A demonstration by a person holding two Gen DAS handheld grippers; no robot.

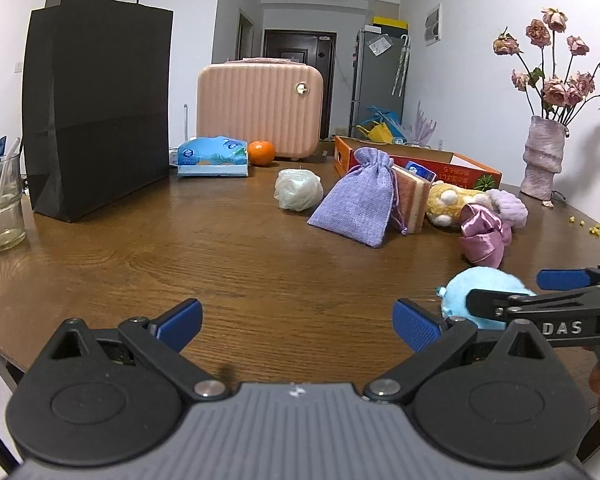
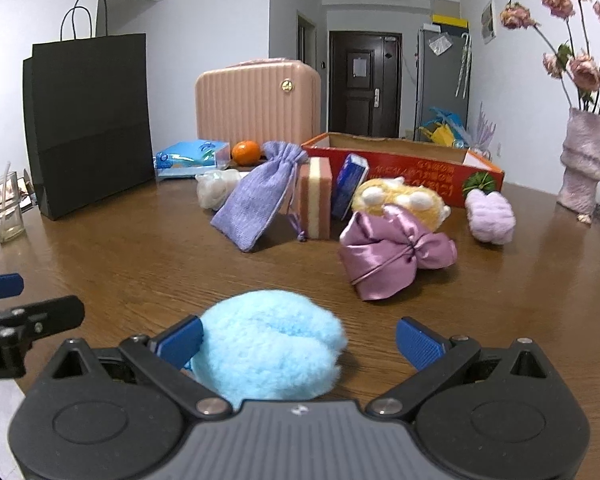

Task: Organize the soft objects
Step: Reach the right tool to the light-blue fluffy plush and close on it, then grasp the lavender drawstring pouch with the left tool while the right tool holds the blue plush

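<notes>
A light blue fluffy plush (image 2: pixel 268 344) lies on the wooden table (image 2: pixel 140 272) between the fingers of my right gripper (image 2: pixel 300 342), which is open. Its left pad touches the plush and its right pad stands clear. My left gripper (image 1: pixel 298 326) is open and empty over bare table, just left of the plush (image 1: pixel 460 292) and the right gripper (image 1: pixel 504 290). Farther back lie a lavender drawstring pouch (image 2: pixel 256 200), a pink-and-cream sponge (image 2: pixel 316 200), a yellow plush (image 2: pixel 400 200), a pink satin pouch (image 2: pixel 392 252), a pale purple fluffy piece (image 2: pixel 490 216) and a white crumpled bag (image 2: pixel 216 188).
An open orange cardboard box (image 2: pixel 420 168) stands behind the soft things. A black paper bag (image 1: pixel 96 112), a glass (image 1: pixel 2 208), a tissue pack (image 1: pixel 214 156), a tangerine (image 1: pixel 261 153) and a pink case (image 1: pixel 260 108) sit at the back left. A vase of dried roses (image 1: pixel 542 156) is far right.
</notes>
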